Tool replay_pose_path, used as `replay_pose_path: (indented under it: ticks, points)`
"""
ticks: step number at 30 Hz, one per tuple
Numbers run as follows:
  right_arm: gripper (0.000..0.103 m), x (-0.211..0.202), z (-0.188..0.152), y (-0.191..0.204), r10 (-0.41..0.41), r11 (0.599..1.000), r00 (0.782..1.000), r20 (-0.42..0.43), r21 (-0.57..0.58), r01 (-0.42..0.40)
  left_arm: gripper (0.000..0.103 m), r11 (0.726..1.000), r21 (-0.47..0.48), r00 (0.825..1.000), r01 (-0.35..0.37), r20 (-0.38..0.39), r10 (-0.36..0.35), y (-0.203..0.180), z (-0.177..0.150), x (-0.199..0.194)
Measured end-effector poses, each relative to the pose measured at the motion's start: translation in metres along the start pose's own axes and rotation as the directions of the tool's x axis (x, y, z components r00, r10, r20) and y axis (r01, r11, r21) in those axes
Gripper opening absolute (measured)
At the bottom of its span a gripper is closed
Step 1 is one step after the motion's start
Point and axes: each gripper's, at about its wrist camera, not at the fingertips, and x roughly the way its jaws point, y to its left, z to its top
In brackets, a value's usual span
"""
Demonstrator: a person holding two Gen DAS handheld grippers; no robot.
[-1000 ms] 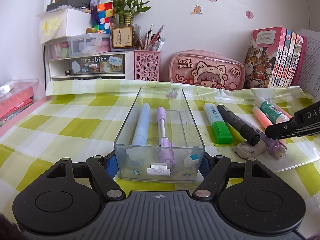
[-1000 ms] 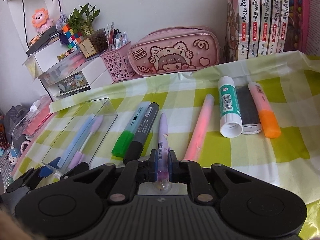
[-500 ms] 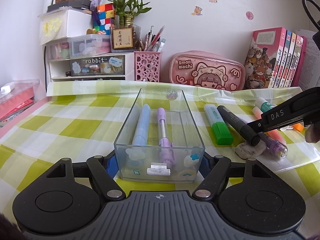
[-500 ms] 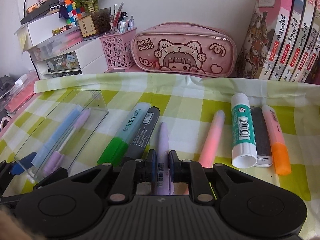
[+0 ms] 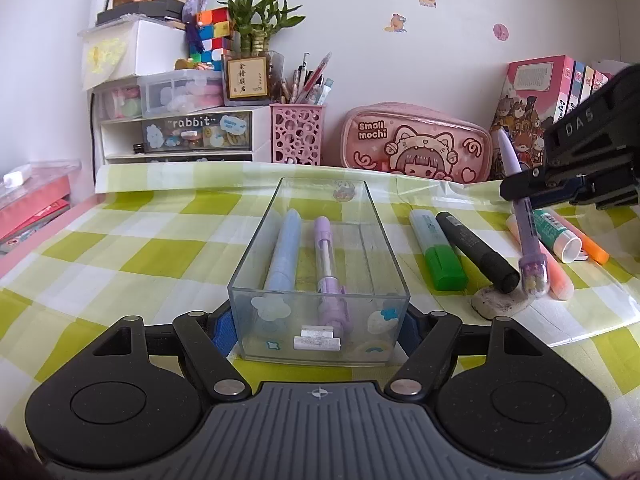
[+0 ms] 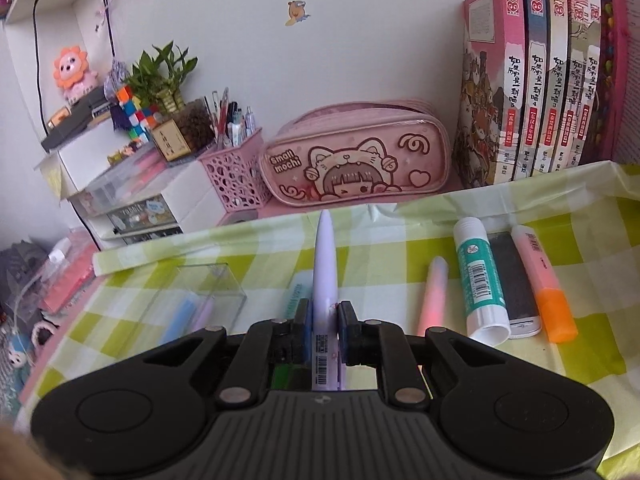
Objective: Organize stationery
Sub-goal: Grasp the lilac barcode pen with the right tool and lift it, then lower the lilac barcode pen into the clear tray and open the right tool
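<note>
left fingertips (image 5: 224, 326) hidden behind box (image 5: 320, 320) corners, contact unclear | pen (image 6: 325, 280) lower end under right gripper (image 6: 323, 322) body | green marker (image 6: 294, 296) mostly behind pen and fingers | box in right view blurred, cut by gripper | book (image 6: 632, 80) cut at right edge | black item (image 6: 514, 284) between glue (image 6: 478, 280) and highlighter (image 6: 546, 284), unidentifiable

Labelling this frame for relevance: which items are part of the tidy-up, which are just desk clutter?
Job: lilac pen in right gripper; clear box held by left gripper; green highlighter; black marker; glue stick; orange highlighter.

Clutter: pencil case; books; pen cup; drawers.
</note>
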Motion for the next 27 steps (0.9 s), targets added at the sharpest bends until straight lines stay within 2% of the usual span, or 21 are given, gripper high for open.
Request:
replay_pose_path:
  ticks: [3,6,9,14,15,19,27]
  points:
    - [0.016,-0.003,0.006,0.01,0.039,0.999,0.999,0.015,0.027,-0.039,0.073,1.0,0.001,1.0,0.0,0.004,0.0,0.0,0.0,-0.001]
    - [0.016,-0.001,0.011,0.019,0.129,0.987,0.992,0.01,0.097,-0.129,0.073,1.0,0.002,1.0,0.0,0.008,0.0,0.0,-0.001,-0.001]
    - [0.016,0.006,0.014,0.029,0.231,0.957,0.973,-0.002,0.18,-0.226,0.073,1.0,0.005,1.0,0.002,0.015,-0.002,0.0,-0.001,-0.002]
    - [0.017,0.028,0.013,0.042,0.348,0.9,0.936,-0.052,0.297,-0.318,0.073,1.0,0.006,1.0,0.006,0.014,-0.006,0.0,-0.001,-0.001]
    - [0.017,0.033,0.012,0.046,0.357,0.898,0.932,-0.066,0.298,-0.323,0.073,1.0,0.005,1.0,0.007,0.014,-0.007,0.001,-0.001,-0.002]
    - [0.017,0.053,0.007,0.061,0.315,0.928,0.94,-0.132,0.252,-0.276,0.073,1.0,0.005,1.0,0.007,0.015,-0.007,0.001,-0.001,-0.002]
    - [0.017,0.08,0.002,0.067,0.313,0.931,0.926,-0.212,0.261,-0.255,0.073,1.0,0.007,1.0,0.006,0.014,-0.006,0.001,-0.001,-0.002]
